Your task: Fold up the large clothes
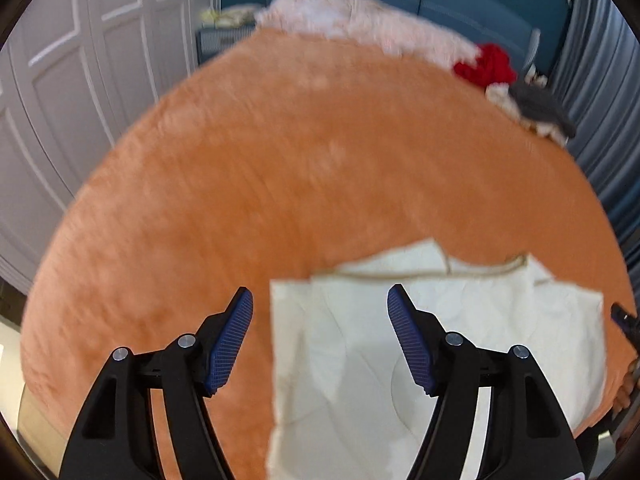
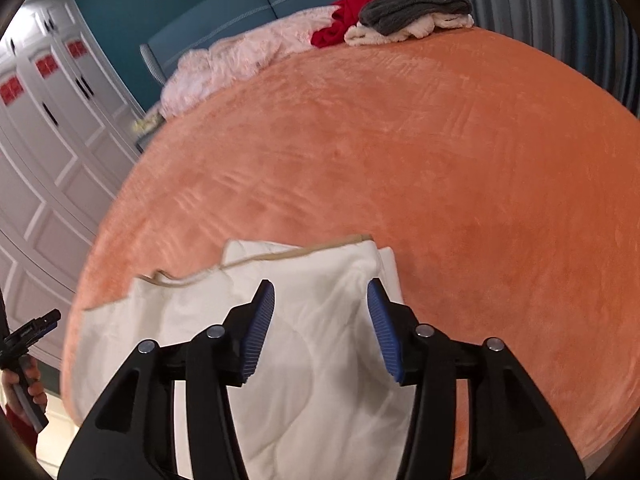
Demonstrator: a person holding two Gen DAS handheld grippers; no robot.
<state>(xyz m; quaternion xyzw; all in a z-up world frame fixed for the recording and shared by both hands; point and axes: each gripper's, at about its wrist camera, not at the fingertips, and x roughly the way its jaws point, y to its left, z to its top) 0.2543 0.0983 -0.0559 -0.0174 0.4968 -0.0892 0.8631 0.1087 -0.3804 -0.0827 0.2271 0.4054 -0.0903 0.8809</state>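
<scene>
One folded white quilt (image 2: 304, 340) lies beneath two open tools.

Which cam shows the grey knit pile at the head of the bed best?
The right wrist view: the grey knit pile is sharp there, resting on cream clothes beside the red garment. The left wrist view shows it only small, blurred and near the picture's edge.

Orange bed cover (image 2: 440, 168): plush fleece, matt, short nap. On it, cream quilted cloth (image 2: 312, 360): smooth, matt, tan binding. Black gripper fingers (image 1: 192, 380): matt plastic; blue pads (image 1: 232, 340) ribbed.
</scene>
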